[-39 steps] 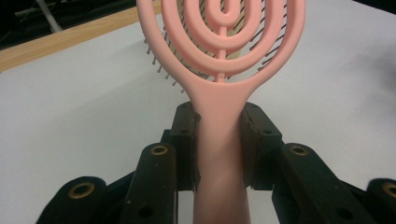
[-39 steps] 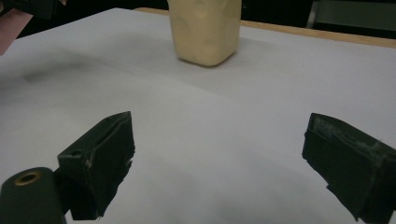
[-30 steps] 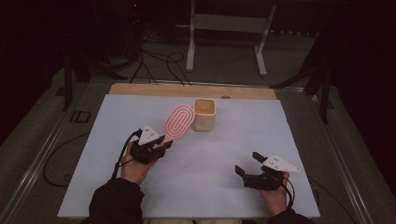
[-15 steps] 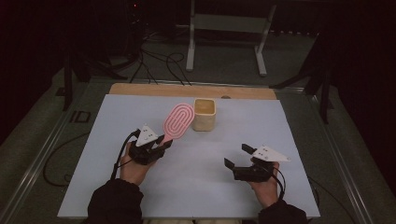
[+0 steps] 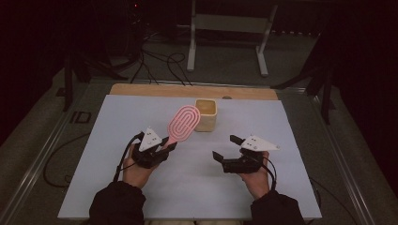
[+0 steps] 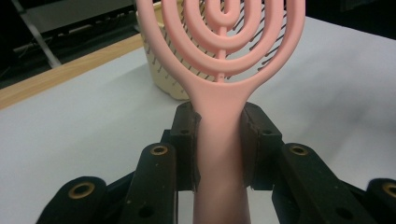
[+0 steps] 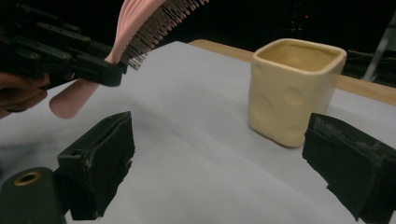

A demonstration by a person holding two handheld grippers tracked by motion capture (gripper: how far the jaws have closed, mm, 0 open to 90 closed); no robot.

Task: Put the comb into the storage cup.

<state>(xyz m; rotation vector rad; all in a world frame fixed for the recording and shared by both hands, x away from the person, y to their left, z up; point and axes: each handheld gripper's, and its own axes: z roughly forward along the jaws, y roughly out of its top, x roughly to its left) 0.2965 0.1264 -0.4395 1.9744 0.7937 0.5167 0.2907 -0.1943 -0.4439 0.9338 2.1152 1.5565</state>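
The left gripper [image 5: 165,146] pinches the handle of a pink brush [image 5: 183,123], its pads pressed on both sides of the handle, as the left gripper view shows close up [image 6: 219,140]. The brush head rises ahead of those jaws, tilted toward a cream cup [image 5: 206,114] that stands just beyond it on the white mat [image 5: 117,117]. The right gripper [image 5: 227,151] hangs spread and empty, well apart from the left one; nothing lies between it and the cup. The right gripper view shows the brush's dark bristles [image 7: 159,21] and the dimpled cup wall [image 7: 292,88]. The high view shows a wooden strip [image 5: 155,90] past the mat and cables [image 5: 155,63] and a metal stand [image 5: 225,23] on the floor beyond.
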